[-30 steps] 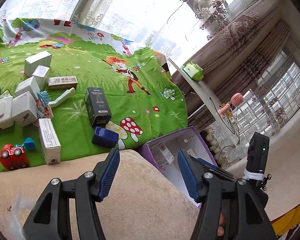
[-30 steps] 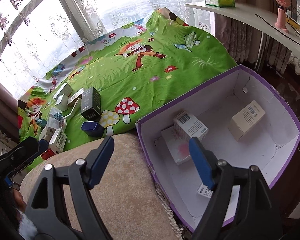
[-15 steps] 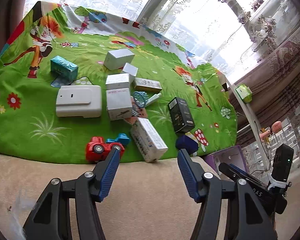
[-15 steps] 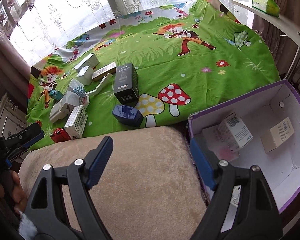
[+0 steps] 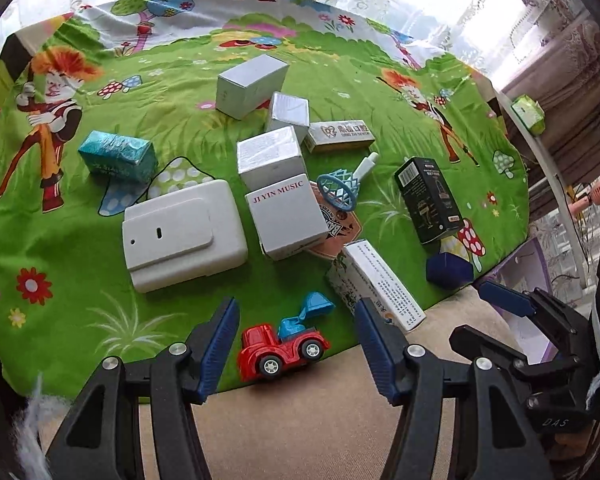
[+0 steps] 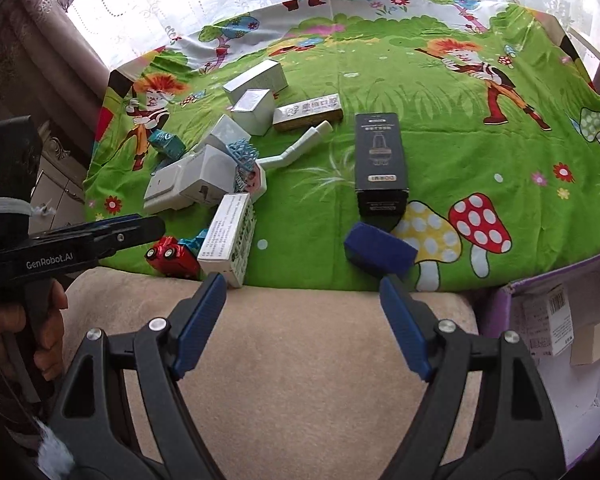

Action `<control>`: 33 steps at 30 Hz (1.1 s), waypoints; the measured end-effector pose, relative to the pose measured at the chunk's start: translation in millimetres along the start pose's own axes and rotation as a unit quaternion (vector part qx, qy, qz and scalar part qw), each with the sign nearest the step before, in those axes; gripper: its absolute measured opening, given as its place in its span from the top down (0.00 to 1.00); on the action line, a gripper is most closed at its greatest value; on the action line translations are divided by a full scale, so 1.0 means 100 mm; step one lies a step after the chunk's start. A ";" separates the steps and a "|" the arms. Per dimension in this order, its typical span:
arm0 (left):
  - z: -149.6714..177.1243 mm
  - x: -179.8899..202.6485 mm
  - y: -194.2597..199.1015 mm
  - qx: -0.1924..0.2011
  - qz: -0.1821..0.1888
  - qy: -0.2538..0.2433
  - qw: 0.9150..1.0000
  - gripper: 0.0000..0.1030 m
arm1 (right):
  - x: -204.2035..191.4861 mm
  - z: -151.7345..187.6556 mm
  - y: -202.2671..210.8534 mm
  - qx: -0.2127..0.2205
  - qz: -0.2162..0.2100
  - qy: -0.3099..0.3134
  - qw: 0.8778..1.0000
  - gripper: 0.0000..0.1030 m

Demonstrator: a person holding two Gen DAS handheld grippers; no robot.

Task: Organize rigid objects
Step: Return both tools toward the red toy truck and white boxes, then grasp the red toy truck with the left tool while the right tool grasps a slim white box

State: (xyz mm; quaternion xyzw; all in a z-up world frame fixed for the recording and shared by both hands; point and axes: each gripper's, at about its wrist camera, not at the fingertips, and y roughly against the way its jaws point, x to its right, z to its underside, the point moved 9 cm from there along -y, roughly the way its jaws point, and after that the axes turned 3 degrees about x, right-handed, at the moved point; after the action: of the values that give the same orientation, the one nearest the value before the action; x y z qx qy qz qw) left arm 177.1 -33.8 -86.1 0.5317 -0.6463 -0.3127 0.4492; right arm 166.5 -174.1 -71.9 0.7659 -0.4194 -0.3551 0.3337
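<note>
My left gripper (image 5: 296,346) is open and empty, its jaws to either side of a red and blue toy truck (image 5: 281,346) at the near edge of the green cartoon cloth (image 5: 100,280). A long white carton (image 5: 374,284) lies just right of it. My right gripper (image 6: 302,322) is open and empty over the beige cushion (image 6: 300,360), short of a dark blue box (image 6: 378,251) and a black box (image 6: 380,162). The purple-rimmed white bin (image 6: 580,360) with several boxes inside is at the right.
Several white and silver boxes (image 5: 284,220), a flat white device (image 5: 182,236), a teal packet (image 5: 118,156), a blue toy hoop (image 5: 338,190) and a gold box (image 5: 340,134) are scattered on the cloth. The left gripper shows in the right wrist view (image 6: 100,236).
Both views have swung left, away from the bin and toward the cluttered cloth. My left gripper now has the toy truck between its jaws. Both grippers stay open.
</note>
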 end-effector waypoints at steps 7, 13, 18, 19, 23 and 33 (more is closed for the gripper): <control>0.01 0.16 -0.33 -0.076 -0.032 -0.114 0.990 0.49 | -0.23 0.00 -0.19 -0.026 -0.007 0.042 0.999 0.21; 0.06 0.20 -0.52 -0.104 -0.064 -0.163 0.979 0.68 | -0.21 0.03 -0.24 -0.035 -0.009 0.036 0.999 0.21; 0.03 0.19 -0.37 -0.076 -0.062 -0.159 0.982 0.86 | -0.21 0.03 -0.25 -0.037 -0.008 0.038 0.999 0.21; 0.02 0.17 -0.32 -0.065 -0.066 -0.156 0.983 0.86 | -0.22 0.03 -0.25 -0.037 -0.008 0.038 0.999 0.21; 0.03 0.03 -0.07 -0.024 -0.082 -0.130 0.988 0.86 | -0.24 0.00 -0.28 -0.037 -0.009 0.042 0.998 0.21; -0.08 -0.38 0.29 0.067 -0.172 -0.074 0.980 0.86 | -0.44 -0.12 -0.45 -0.043 -0.004 0.068 0.997 0.21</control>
State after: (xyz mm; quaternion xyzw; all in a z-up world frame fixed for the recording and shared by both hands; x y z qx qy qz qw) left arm 173.5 10.1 -66.9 0.6395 -0.5958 -0.3797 0.3031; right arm 177.7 -113.7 -90.7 0.7750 -0.3768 -0.3210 0.3929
